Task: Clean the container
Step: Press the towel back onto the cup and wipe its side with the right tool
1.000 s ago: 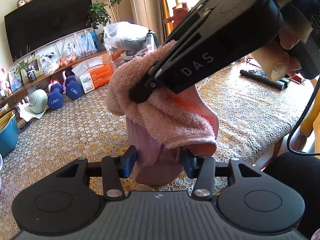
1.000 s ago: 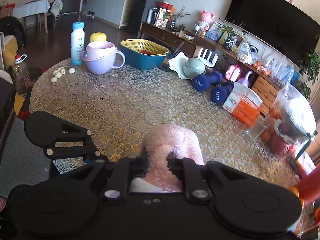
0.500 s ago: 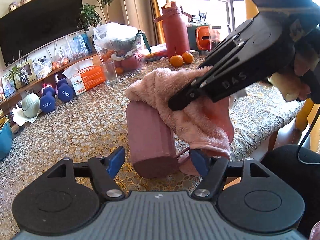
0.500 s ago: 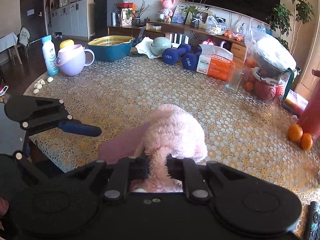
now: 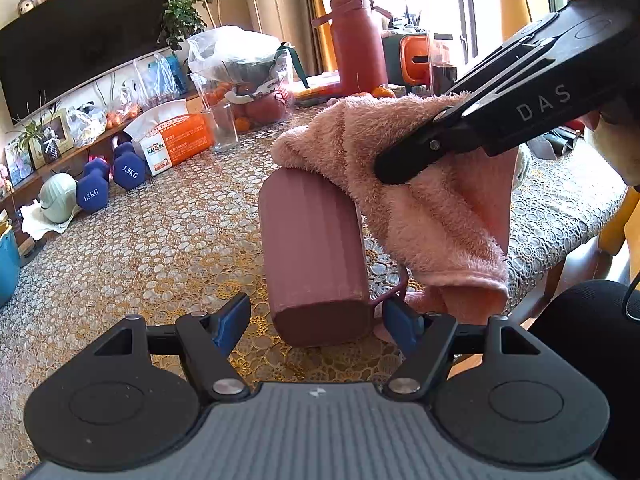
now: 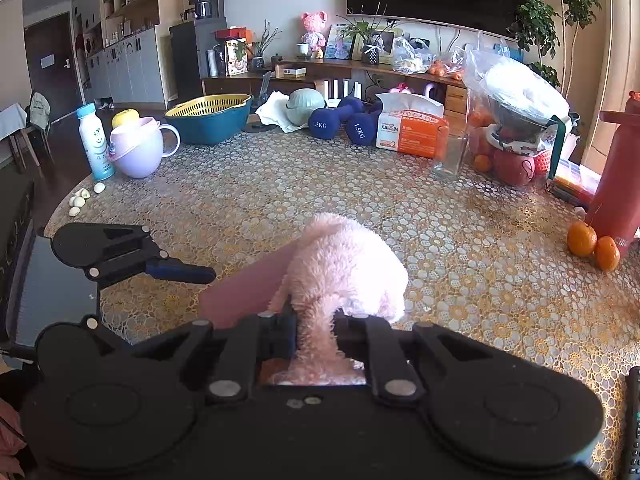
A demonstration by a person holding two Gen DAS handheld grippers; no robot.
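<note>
Left hand-held gripper spread apart around mauve container; right hand-held gripper clamped on pink towel

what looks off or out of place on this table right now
The mauve container lies tipped over on the table, loose between the open left gripper, while the right gripper presses a pink towel on it. Dumbbells on a dining table are unusual.

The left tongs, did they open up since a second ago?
Yes. The left tongs were pinching the mauve container earlier; now their blue pads stand apart from it, with the patterned tablecloth showing between pad and container.
</note>
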